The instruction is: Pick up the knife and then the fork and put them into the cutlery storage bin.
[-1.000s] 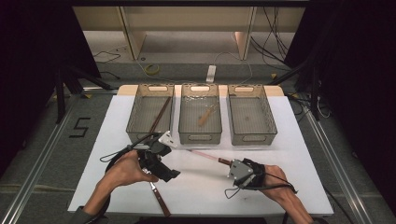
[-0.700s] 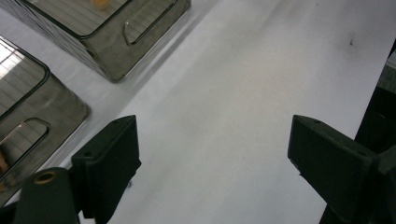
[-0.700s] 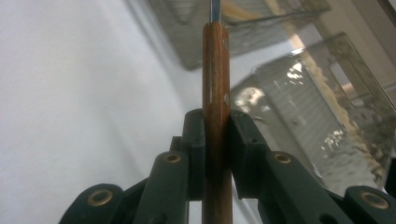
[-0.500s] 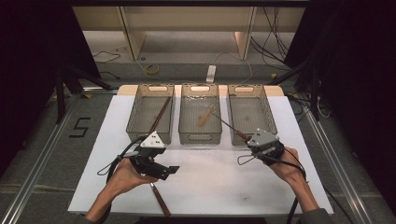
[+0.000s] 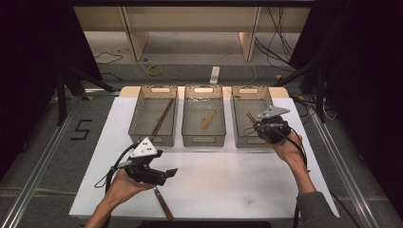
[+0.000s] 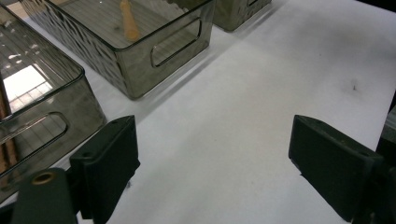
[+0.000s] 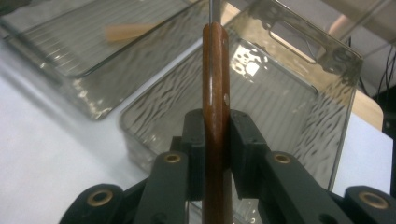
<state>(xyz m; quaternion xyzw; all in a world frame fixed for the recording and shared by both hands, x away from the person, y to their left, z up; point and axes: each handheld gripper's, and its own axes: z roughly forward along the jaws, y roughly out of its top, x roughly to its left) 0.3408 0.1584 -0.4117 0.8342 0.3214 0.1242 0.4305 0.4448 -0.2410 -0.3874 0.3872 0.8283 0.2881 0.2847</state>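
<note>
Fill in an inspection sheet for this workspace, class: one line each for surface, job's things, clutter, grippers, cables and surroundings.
Surface: white table top.
Job's things: brown-handled utensil clamped over the right bin; another brown-handled utensil lies near the front edge.
Clutter: left bin holds a dark stick; middle bin a wooden piece.
Grippers: left gripper open, nothing between; right gripper shut.
Cables: a black cable trails from the left gripper.
Surroundings: floor cables, shelf frame behind.

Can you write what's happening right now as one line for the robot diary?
right gripper: shut on wooden-handled utensil, over right bin | left gripper: open, nothing between jaws, above white mat | second utensil: on mat
</note>
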